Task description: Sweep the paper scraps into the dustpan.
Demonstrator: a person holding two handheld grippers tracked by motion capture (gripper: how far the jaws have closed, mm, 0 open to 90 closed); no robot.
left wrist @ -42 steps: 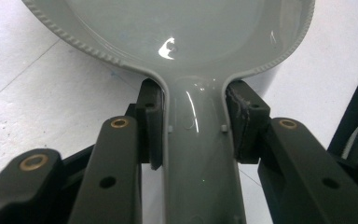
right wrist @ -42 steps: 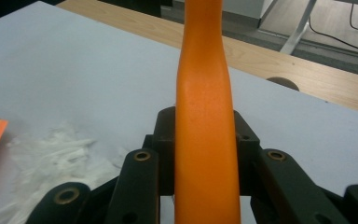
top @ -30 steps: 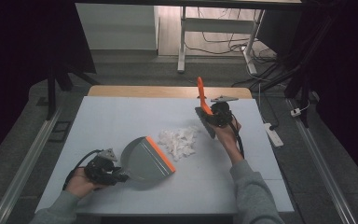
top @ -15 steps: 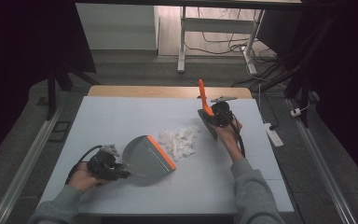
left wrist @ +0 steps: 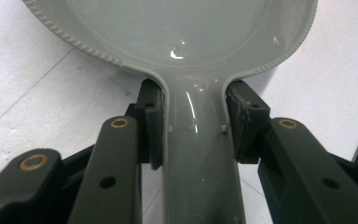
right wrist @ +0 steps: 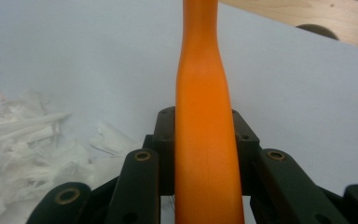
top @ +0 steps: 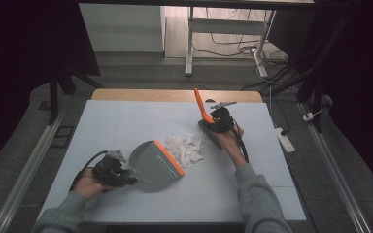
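A grey dustpan (top: 153,165) with an orange front lip lies on the pale table (top: 126,126), its mouth facing a pile of white paper shreds (top: 187,147). My left gripper (top: 126,177) is shut on the dustpan handle (left wrist: 196,154), both pads pressing its sides. My right gripper (top: 212,127) is shut on the orange handle of a brush (top: 201,107), which tilts up and away just right of the shreds. In the right gripper view the orange handle (right wrist: 204,140) runs up between the jaws, with the shreds (right wrist: 28,144) at the left.
A wooden strip (top: 175,95) borders the table's far edge. A white power strip (top: 284,140) lies on the floor to the right. Desk legs and cables (top: 233,43) stand beyond the table. Metal rails (top: 24,174) flank both sides.
The left hand has pushed the dustpan slightly toward the shreds. The right hand and brush have stayed almost still.
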